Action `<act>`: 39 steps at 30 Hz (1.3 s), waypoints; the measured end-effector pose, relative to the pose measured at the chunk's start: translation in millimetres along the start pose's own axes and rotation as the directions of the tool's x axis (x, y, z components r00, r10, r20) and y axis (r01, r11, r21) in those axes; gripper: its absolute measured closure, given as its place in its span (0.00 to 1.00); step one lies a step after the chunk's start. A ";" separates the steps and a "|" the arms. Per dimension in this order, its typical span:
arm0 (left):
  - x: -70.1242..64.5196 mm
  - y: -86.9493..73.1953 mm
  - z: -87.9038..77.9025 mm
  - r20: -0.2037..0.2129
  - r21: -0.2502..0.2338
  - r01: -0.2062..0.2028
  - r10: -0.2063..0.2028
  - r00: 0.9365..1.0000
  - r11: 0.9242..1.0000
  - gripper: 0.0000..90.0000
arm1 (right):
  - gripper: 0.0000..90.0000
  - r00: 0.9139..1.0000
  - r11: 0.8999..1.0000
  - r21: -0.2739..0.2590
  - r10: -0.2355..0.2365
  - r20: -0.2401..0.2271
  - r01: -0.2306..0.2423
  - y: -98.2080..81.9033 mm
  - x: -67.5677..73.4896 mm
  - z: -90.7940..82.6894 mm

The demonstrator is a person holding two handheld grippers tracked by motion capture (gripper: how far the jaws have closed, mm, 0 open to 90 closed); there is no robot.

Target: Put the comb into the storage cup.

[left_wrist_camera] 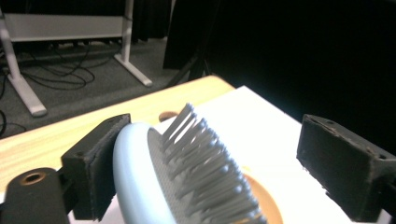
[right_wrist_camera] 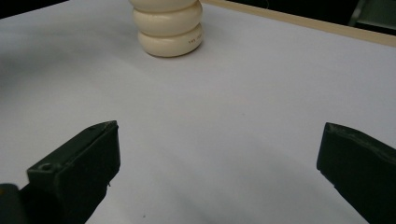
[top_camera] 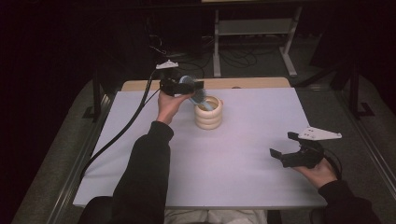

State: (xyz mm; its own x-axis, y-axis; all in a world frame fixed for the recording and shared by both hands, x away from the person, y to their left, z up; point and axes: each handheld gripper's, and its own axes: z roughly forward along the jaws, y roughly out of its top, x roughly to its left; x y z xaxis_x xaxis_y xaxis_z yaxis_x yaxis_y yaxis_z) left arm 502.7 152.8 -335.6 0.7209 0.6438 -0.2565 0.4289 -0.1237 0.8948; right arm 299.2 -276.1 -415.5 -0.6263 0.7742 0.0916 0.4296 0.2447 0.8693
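Left gripper view: hairbrush bristles close-up

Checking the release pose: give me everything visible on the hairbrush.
The hairbrush has a pale blue oval head, plastic by its look, with a grey pad of grey bristles. It leans tilted, handle end down inside the cream ringed holder, head sticking out at the top. The left gripper stands open around the head: one jaw lies against the brush's back, the other well clear of the bristles. The handle is hidden in the holder.
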 end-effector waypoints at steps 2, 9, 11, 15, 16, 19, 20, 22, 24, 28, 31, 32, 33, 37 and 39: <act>1.4 -1.1 -2.7 -0.005 0.023 -0.028 0.028 1.000 0.999 0.06 | 0.00 1.000 1.000 0.002 0.001 -0.001 -0.001 -0.2 0.1 0.2; 6.5 -3.6 -17.7 -0.001 0.027 -0.051 0.051 0.999 0.998 0.00 | 0.00 1.000 1.000 0.006 -0.003 0.002 0.003 -0.2 0.3 1.0; 7.4 -3.6 -21.7 -0.002 0.023 -0.058 0.058 0.998 0.998 0.00 | 0.00 1.000 1.000 0.006 -0.004 0.001 0.004 -0.3 0.2 1.2; 8.5 -4.8 -28.4 -0.010 0.026 -0.082 0.082 0.997 0.996 0.00 | 0.00 1.000 1.000 0.007 -0.005 0.001 0.005 -0.4 0.3 1.2; 8.8 -5.5 -29.7 -0.009 0.034 -0.088 0.088 0.996 0.996 0.00 | 0.00 1.000 1.000 0.007 -0.005 0.000 0.005 -0.5 0.1 1.3; 9.3 -8.6 -33.4 0.008 0.041 -0.096 0.096 0.995 0.995 0.00 | 0.00 1.000 1.000 0.007 -0.005 0.001 0.005 -0.6 -0.1 1.2; 9.1 -9.5 -35.0 0.011 0.039 -0.100 0.099 0.995 0.994 0.00 | 0.00 1.000 1.000 0.007 -0.005 0.002 0.005 -0.6 0.0 1.2; 9.6 -11.3 -38.2 0.018 0.036 -0.101 0.100 0.995 0.994 0.00 | 0.00 1.000 1.000 0.006 -0.006 0.003 0.006 -0.4 0.4 0.9; 9.6 -12.7 -41.0 0.019 0.041 -0.103 0.102 0.995 0.994 0.00 | 0.00 1.000 1.000 0.004 -0.008 0.002 0.008 -0.3 0.6 0.8; 10.5 -15.7 -47.0 0.026 0.042 -0.103 0.102 0.994 0.994 0.00 | 0.00 1.000 1.000 0.007 -0.011 0.002 0.010 -0.5 0.7 1.0; 11.5 -18.1 -52.0 0.034 0.028 -0.089 0.088 0.996 0.996 0.00 | 0.00 1.000 1.000 0.009 -0.011 0.002 0.011 -0.6 0.6 1.3; 11.6 -19.1 -53.9 0.037 0.030 -0.089 0.088 0.995 0.996 0.00 | 0.00 1.000 1.000 0.009 -0.011 0.002 0.011 -0.6 0.6 1.4; 11.4 -19.9 -55.5 0.036 0.031 -0.094 0.093 0.995 0.995 0.00 | 0.00 1.000 1.000 0.010 -0.011 0.002 0.011 -0.6 0.7 1.4; 12.1 -22.5 -63.8 0.032 0.032 -0.100 0.099 0.995 0.994 0.00 | 0.00 1.000 1.000 0.012 -0.011 0.003 0.011 -0.7 0.9 1.6; 13.5 -23.8 -68.9 0.032 0.024 -0.096 0.095 0.995 0.995 0.00 | 0.00 1.000 1.000 0.013 -0.012 0.003 0.012 -0.7 1.0 1.6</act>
State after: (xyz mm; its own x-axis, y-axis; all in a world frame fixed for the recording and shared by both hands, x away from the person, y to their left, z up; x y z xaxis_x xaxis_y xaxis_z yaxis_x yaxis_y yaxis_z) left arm 464.7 216.5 -335.2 0.7753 0.6049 -0.1820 0.3712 -0.2032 0.9061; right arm 299.3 -274.6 -416.7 -0.6293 0.7731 0.0799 0.4306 0.2612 0.8639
